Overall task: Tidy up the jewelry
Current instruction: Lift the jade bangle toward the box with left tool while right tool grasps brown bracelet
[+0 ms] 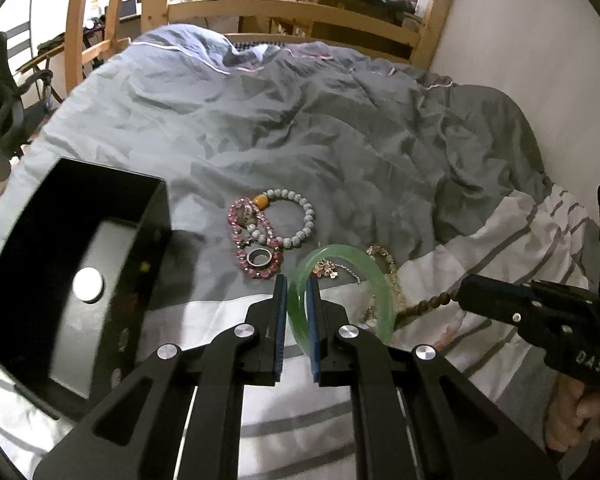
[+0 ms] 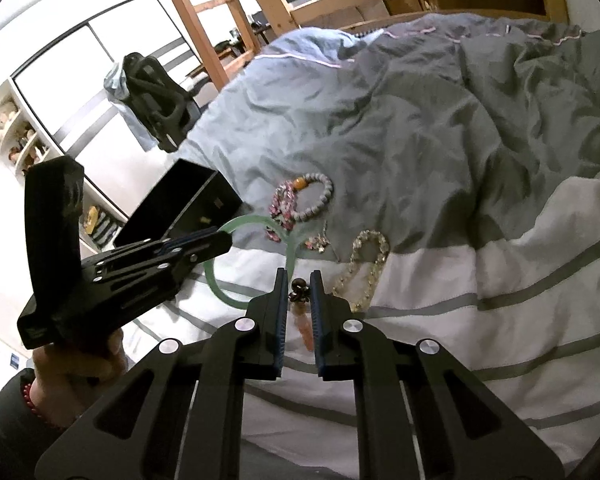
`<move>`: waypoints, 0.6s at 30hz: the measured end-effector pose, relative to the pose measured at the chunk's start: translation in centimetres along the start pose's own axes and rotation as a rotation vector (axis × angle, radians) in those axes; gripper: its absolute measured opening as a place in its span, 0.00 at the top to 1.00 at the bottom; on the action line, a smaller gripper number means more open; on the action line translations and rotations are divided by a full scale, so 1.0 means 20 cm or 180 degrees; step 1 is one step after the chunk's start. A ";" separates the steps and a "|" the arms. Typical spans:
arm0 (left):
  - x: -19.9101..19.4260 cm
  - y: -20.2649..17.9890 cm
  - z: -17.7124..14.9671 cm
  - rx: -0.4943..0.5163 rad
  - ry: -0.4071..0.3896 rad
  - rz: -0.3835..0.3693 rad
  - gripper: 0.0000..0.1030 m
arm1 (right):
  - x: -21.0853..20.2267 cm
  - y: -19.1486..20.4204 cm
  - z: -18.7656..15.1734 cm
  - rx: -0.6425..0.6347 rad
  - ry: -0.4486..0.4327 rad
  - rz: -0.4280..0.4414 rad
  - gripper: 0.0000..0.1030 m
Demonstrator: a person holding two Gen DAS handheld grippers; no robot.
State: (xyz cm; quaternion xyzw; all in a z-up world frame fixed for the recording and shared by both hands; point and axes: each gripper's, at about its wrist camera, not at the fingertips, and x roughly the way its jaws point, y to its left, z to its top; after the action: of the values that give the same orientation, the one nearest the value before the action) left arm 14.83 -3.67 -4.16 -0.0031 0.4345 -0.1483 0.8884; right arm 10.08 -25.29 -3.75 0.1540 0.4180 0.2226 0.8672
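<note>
Left gripper (image 1: 298,292): nearest the lens, its pads are clamped on the rim of a green jade bangle (image 1: 342,280), which stands on edge, raised off the bed (image 1: 340,128).
Right gripper (image 2: 299,292): closed on a strand of dark brown beads (image 2: 299,294); a pale pink pendant (image 2: 306,326) hangs below them.
Box: an open black box (image 1: 72,264) sits on the bed just left of the jewelry; no jewelry can be made out inside it.
Left on the bed: a grey beaded bracelet (image 1: 288,216) with an amber bead, a pink beaded bracelet (image 1: 256,240), a silver ring (image 1: 260,258), a small flower charm chain (image 1: 332,270) and a pale crystal strand (image 2: 364,268).
Progress: early, by my judgement. Two pieces are in hand, five lie loose, none looks stored.
</note>
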 end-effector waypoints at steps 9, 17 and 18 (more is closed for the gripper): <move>-0.19 0.05 -0.05 -0.0048 -0.0105 0.0086 0.91 | -0.04 0.06 0.00 -0.0109 -0.0081 0.0019 0.96; -0.38 0.13 -0.07 -0.0067 -0.0234 0.0156 0.91 | -0.13 0.13 0.04 -0.0152 -0.0221 0.0002 0.96; -0.39 0.13 -0.07 -0.0079 -0.0244 0.0162 0.91 | -0.14 0.14 0.05 -0.0159 -0.0237 0.0000 0.96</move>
State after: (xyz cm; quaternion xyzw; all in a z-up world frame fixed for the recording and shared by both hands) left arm 9.96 1.16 0.61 -0.0088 0.4019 -0.1200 0.9077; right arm 8.68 -24.42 -0.07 0.1404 0.3798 0.2271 0.8857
